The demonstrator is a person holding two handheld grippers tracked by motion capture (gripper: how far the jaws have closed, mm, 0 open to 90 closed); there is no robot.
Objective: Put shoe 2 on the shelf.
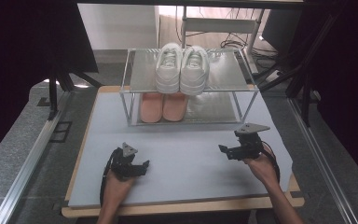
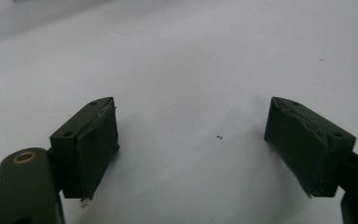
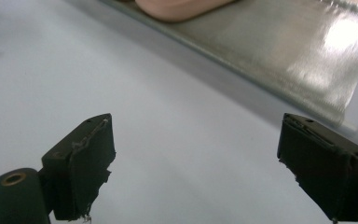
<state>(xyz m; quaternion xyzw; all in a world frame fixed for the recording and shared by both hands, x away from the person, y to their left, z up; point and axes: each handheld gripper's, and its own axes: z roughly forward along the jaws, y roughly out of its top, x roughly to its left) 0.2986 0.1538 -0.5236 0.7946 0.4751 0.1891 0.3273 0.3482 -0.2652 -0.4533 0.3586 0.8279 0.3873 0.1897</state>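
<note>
**Both grippers spread and empty on the grey mat, shoes on the rack beyond**

Fingers of my left gripper stand wide apart, and between their black pads I see nothing but bare grey mat. From above, that gripper rests low on the near left of the mat, held in a hand.

My right gripper is likewise spread, gripping nothing, its worn pads hanging over the mat. From above it sits at the near right, a little farther forward than the left, well apart from it.

Just beyond the right gripper runs the front edge of a two-tier metal shoe rack. On its lower shelf a pair of pink shoes sits side by side, left of centre. On the upper shelf, directly above them, a pair of white sneakers stands together, toes toward me. Neither gripper touches the rack or the shoes.
</note>
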